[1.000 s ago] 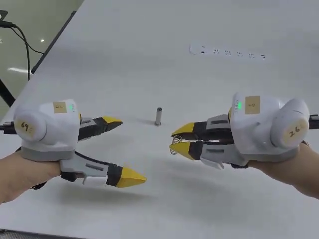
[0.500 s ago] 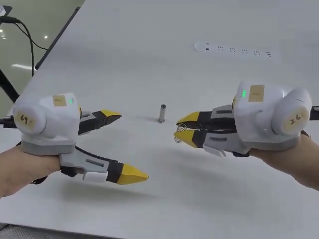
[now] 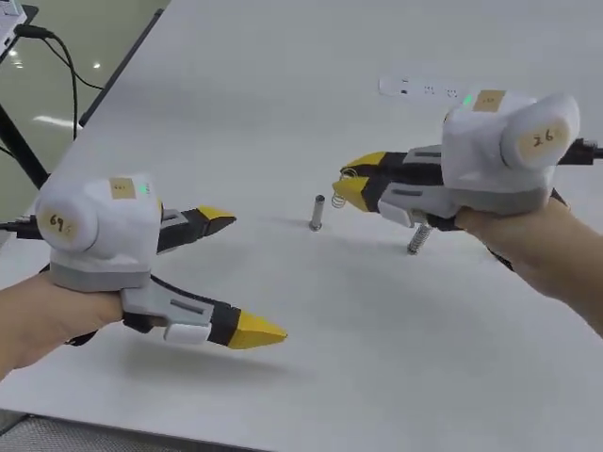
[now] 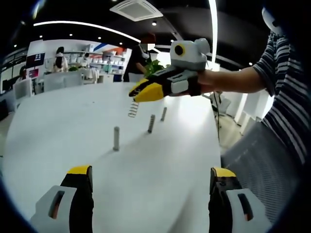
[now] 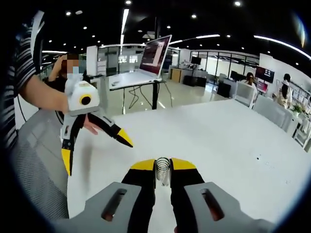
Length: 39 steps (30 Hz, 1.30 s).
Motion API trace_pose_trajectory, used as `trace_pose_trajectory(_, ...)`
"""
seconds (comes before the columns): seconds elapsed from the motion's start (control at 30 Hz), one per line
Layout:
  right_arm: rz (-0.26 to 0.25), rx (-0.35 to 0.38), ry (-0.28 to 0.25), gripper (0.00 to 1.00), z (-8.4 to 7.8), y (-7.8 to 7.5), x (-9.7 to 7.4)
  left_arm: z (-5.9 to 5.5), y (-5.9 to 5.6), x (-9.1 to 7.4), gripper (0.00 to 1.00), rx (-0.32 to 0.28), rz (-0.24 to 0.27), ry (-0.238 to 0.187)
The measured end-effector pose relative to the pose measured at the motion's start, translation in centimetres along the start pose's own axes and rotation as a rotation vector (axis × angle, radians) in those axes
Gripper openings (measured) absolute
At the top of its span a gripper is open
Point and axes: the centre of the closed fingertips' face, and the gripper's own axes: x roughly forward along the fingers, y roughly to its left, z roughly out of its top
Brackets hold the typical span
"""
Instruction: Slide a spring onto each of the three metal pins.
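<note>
Head view, near edge first: what's closest?

The left gripper (image 3: 247, 275), held in a hand (image 3: 38, 320) low over the white table (image 3: 283, 395). Its yellow-tipped jaws are spread wide with nothing between them.

And past it?

A bare pin (image 3: 317, 213) stands upright mid-table. Just to its right, raised off the surface, is the right gripper (image 3: 347, 181). Its jaws pinch the top of a spring (image 3: 337, 199), which dangles from the tips near the bare pin but apart from it. The right gripper view shows the coil squeezed between the two tips.

Any other pins?

Under the right gripper a second pin (image 3: 417, 240) wears a coil. The left gripper view shows a third pin (image 4: 164, 114) farther along the row, too small to tell whether it is sleeved.

Farther out on the table?

A white power strip (image 3: 424, 90) lies toward the far side. A black cable (image 3: 73, 80) hangs beyond the left edge, over a greenish floor.

And the room?

An open office with lines of ceiling lights, a ceiling vent (image 4: 136, 9) and glass partitions. An open laptop (image 5: 155, 54) sits on a desk beyond the table, and people are at distant desks.
</note>
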Motion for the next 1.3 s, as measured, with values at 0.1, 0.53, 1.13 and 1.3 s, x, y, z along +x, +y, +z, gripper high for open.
trace_pose_trajectory(0.1, -0.015, 0.053, -0.01, 0.08, 0.2, -0.8, 0.6, 0.3, 0.1, -0.1, 0.98, 0.007, 0.001, 0.002)
trace_pose_trajectory(0.53, -0.012, 0.051, 0.037, 0.08, -1.5, -0.8, 2.9, 0.8, 0.3, 0.0, 0.98, 0.017, -0.004, -0.001)
trace_pose_trajectory(1.13, 0.012, 0.061, 0.122, 0.08, -4.6, 0.0, 4.6, 0.4, 0.5, 0.0, 0.98, 0.005, 0.0, 0.005)
trace_pose_trajectory(1.3, 0.019, 0.064, 0.146, 0.08, -5.8, 0.6, 4.9, 0.3, 0.5, 0.1, 0.98, 0.001, 0.0, 0.004)
